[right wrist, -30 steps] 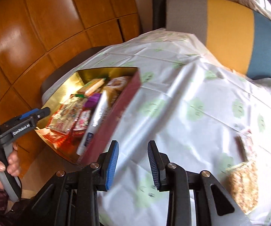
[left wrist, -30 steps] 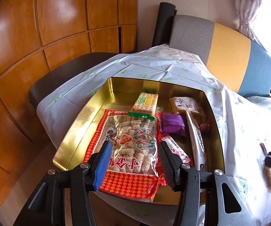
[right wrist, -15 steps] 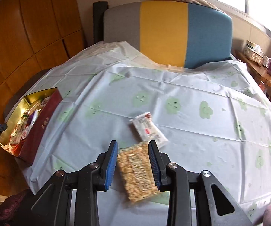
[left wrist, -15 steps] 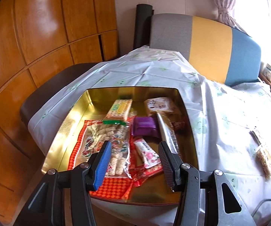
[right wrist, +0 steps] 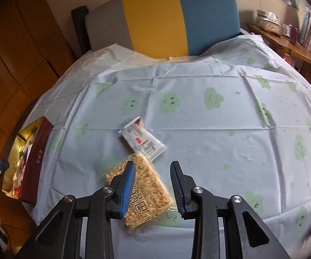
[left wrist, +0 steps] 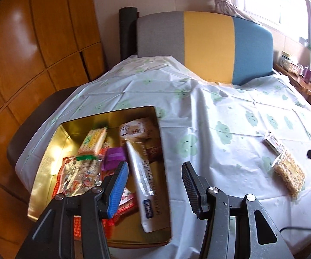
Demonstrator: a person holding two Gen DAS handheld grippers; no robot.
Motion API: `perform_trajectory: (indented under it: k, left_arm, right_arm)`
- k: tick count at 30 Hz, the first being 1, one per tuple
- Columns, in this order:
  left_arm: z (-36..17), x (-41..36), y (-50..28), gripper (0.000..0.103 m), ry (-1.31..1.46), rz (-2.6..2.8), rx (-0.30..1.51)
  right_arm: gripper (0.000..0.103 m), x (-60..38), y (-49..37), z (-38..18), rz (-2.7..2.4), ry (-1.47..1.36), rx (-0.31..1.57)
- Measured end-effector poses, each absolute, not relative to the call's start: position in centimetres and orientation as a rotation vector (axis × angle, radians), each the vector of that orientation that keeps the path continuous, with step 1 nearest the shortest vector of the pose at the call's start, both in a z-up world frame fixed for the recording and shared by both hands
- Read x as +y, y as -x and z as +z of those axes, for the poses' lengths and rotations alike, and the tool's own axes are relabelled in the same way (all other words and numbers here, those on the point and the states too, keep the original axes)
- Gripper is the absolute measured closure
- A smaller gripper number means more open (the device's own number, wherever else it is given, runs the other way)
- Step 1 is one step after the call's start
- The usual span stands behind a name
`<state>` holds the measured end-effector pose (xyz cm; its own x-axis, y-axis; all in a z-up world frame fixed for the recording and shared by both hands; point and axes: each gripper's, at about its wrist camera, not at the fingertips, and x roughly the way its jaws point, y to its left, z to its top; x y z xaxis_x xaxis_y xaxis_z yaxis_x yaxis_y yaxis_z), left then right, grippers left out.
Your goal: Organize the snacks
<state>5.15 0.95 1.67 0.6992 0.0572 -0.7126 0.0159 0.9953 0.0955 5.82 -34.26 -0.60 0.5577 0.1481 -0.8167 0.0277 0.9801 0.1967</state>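
The gold tin (left wrist: 47, 161) sits at the table's left edge, already holding snacks; the left gripper (left wrist: 153, 183) hangs over it open and empty. Right of it, the right gripper (right wrist: 152, 185), its jaws just opening, straddles the puffed-rice bar (right wrist: 142, 192) without pinching; next it must close, then carry.

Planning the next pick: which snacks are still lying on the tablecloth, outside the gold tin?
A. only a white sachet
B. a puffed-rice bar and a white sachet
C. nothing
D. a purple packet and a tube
B: the puffed-rice bar and the white sachet lie on the tablecloth, apart from the gold tin.
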Motion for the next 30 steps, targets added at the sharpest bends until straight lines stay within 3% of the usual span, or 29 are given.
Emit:
perform_trajectory:
  k: [4,15,16,22,23,30]
  left_arm:
    - [1.5,-1.2,-6.2,0.051,-0.111,-0.028,0.806]
    - [-1.6,-8.4,-7.9,0.051,-0.137,-0.214,0.938]
    - [-1.9,-8.9,-8.0,0.051,-0.141,-0.224,0.948]
    - [-3.2,-9.9,-7.6,0.051,-0.133,-0.255,0.988]
    - [-3.5,-9.8,-7.6,0.051,-0.134,-0.255,0.992]
    - [-4.3,-8.5,-7.6,0.051,-0.116,-0.234,1.005]
  right_arm:
    - [0.067,-33.4,-5.9,-1.8,0.009,-0.096,1.029]
    - [0.066,-39.9,-5.7,-1.3,-0.179,-0.383,0.991]
    - [0.062,-39.6,-6.1,-2.0,-0.149,-0.388,1.031]
    - [0.062,-36.7,-7.2,-5.6,-0.016,-0.368,1.233]
    - [0.057,-36.4,-7.3,-6.1,0.017,-0.390,1.258]
    - [0.058,-31.2,-6.9,-4.7,0.343,-0.345,1.213]
